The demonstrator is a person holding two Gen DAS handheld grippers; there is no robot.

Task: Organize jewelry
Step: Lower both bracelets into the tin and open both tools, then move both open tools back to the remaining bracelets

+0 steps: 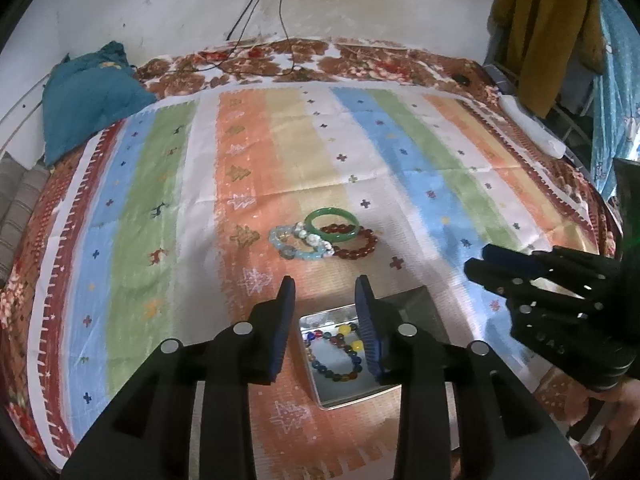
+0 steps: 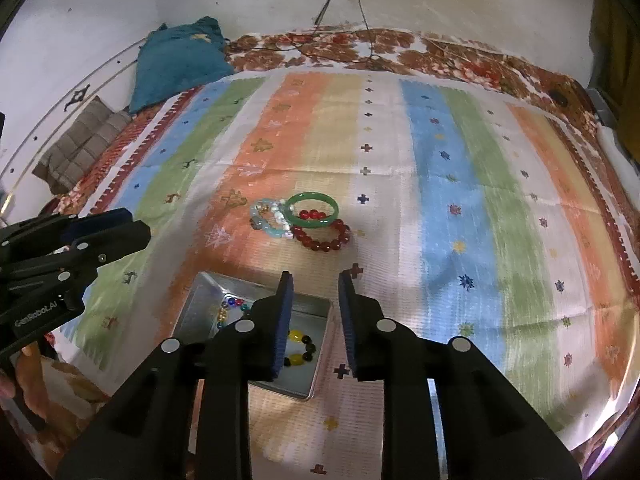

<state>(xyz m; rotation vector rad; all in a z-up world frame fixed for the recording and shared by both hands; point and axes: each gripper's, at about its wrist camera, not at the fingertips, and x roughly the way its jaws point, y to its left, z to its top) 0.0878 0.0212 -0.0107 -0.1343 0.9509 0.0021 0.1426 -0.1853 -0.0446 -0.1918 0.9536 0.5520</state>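
A metal tray (image 1: 340,394) lies on the striped cloth just below my left gripper (image 1: 325,280), with a multicoloured bead bracelet (image 1: 338,378) in it. The left jaws stand apart and hold nothing. Beyond the tray is a small pile: a green bangle (image 1: 336,237), a red bead bracelet (image 1: 356,254) and a pale blue bead bracelet (image 1: 298,255). My right gripper (image 2: 315,276) hangs open and empty over the tray's (image 2: 196,304) right part, short of the green bangle (image 2: 316,223) and red bracelet (image 2: 320,246). Each gripper shows at the other view's edge: right gripper (image 1: 478,260), left gripper (image 2: 138,224).
The striped cloth (image 1: 280,152) covers a bed with a floral sheet. A teal pillow (image 1: 88,96) lies at the far left, a folded grey blanket (image 2: 80,144) beside it. Cables (image 1: 256,12) hang down the back wall. A mustard garment (image 1: 548,28) hangs at the far right.
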